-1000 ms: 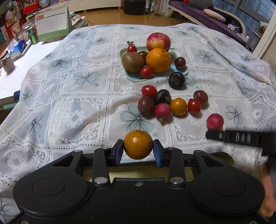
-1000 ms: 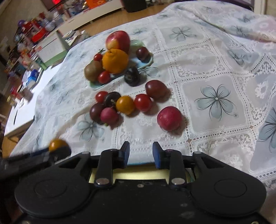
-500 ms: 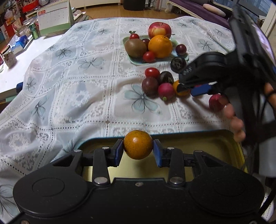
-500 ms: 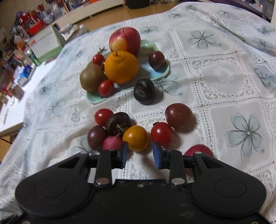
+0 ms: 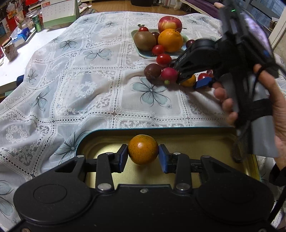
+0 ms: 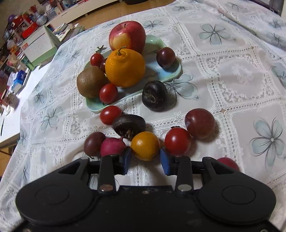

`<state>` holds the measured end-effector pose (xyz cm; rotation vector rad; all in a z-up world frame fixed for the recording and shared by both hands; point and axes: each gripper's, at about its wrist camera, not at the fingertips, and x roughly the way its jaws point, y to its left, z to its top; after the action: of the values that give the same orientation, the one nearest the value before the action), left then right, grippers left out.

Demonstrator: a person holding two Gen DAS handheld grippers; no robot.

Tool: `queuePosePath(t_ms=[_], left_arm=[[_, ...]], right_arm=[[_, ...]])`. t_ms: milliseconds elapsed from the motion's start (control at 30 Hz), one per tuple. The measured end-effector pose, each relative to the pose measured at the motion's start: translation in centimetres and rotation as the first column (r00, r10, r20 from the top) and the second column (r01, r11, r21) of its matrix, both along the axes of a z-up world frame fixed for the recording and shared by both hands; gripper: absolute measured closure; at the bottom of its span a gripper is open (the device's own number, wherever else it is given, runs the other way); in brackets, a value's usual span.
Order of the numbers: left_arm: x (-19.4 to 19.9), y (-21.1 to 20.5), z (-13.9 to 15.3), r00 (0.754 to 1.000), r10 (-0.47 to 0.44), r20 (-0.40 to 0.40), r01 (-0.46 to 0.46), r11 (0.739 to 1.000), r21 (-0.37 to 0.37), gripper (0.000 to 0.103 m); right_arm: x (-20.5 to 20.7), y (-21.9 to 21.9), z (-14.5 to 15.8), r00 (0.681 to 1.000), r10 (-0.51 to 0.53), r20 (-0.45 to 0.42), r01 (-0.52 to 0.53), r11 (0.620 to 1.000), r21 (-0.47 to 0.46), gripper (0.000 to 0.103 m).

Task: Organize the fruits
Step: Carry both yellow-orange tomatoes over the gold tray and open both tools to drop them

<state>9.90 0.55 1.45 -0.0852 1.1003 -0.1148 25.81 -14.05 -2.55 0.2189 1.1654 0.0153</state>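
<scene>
Only the left wrist view shows the gold tin tray [image 5: 178, 135] beneath the left gripper [image 5: 143, 157], clamped on a speckled orange fruit [image 5: 143, 149], while the right gripper [image 6: 145, 159], jaws opening, straddles a small orange tomato [image 6: 145, 145] on the tablecloth [image 6: 232, 75]; the calendar [image 5: 59, 12] reads "02".

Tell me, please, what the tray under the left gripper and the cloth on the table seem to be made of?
Tray: probably metal, like a tin, with a golden glossy inside and a thin rolled teal rim.
Cloth: looks like white lace fabric, matte, with openwork borders, printed blue flowers and soft folds.
</scene>
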Motion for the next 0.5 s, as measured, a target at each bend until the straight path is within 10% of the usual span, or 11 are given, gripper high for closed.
queuePosePath(t_ms=[500], left_arm=[[-1.3, 0.3, 0.1, 1.000, 0.023, 0.010, -0.023, 1.000, 0.009, 0.058]], right_arm=[[-5.6, -1.3, 2.9, 0.995, 0.061, 0.079, -0.063, 0.998, 0.030, 0.066]])
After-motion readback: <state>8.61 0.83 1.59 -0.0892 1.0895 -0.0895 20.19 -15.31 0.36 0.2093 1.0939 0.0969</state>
